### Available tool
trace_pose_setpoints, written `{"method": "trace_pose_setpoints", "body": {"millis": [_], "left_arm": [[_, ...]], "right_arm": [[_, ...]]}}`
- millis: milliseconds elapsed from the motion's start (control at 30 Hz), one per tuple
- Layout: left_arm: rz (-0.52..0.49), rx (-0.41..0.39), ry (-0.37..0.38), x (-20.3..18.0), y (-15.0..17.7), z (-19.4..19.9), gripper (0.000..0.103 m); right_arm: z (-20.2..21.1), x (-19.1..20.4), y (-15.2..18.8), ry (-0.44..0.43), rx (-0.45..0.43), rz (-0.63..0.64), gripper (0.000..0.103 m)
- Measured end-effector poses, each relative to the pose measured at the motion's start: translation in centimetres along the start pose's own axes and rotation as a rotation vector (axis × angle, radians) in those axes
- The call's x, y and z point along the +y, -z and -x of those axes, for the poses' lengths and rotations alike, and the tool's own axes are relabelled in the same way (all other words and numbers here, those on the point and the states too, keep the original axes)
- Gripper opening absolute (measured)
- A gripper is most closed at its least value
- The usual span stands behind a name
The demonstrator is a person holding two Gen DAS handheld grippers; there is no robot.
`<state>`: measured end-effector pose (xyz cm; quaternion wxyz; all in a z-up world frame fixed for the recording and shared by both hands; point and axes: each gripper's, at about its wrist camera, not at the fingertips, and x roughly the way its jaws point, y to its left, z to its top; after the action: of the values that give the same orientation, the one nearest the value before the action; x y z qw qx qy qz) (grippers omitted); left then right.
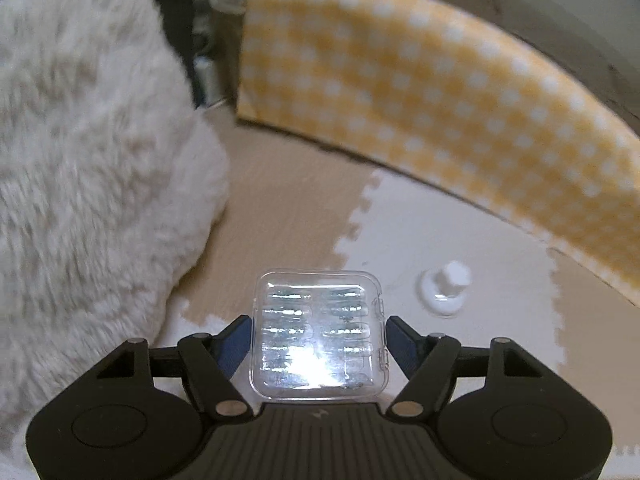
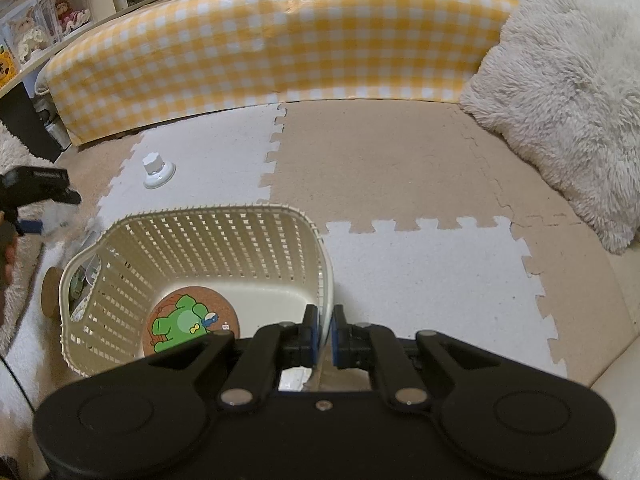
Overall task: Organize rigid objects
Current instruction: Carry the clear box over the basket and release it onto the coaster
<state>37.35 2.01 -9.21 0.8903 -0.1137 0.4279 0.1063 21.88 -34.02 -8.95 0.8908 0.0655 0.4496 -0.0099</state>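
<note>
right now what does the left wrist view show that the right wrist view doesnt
Only the left wrist view: the left hand-held gripper clamped on a clear plastic case.

Only the right wrist view: the right hand-held gripper shut on the rim of a cream basket, a frog coaster inside it, and shelves with dolls.

Both: the white knob on the foam mat, the yellow gingham panel and a fluffy cushion.

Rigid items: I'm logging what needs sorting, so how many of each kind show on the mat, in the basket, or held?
Clear plastic case, held by left gripper: 1
White knob on mat: 1
Cork coaster in basket: 1
Total: 3
</note>
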Motion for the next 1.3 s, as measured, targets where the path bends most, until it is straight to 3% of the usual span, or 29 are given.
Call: {"method": "trace_pose_setpoints", "body": {"millis": [233, 633, 900, 1300], "left_arm": [[-0.096, 0.017, 0.132, -3.1, 1.0, 5.1, 0.073], [-0.269, 0.106, 0.356, -8.9, 6.6, 12.0, 0.073], [-0.294, 0.196, 0.411, -10.4, 9.8, 12.3, 0.073], [-0.276, 0.262, 0.393, -10.6, 11.2, 11.0, 0.073]], "right_arm": [[0.0, -0.3, -0.1, -0.009, 0.002, -0.027, 0.006], [-0.1, -0.4, -0.1, -0.017, 0.000, -0.047, 0.006], [-0.1, -0.4, 0.0, -0.014, -0.001, -0.044, 0.006], [-0.1, -0.3, 0.0, -0.008, 0.000, -0.038, 0.006]]}}
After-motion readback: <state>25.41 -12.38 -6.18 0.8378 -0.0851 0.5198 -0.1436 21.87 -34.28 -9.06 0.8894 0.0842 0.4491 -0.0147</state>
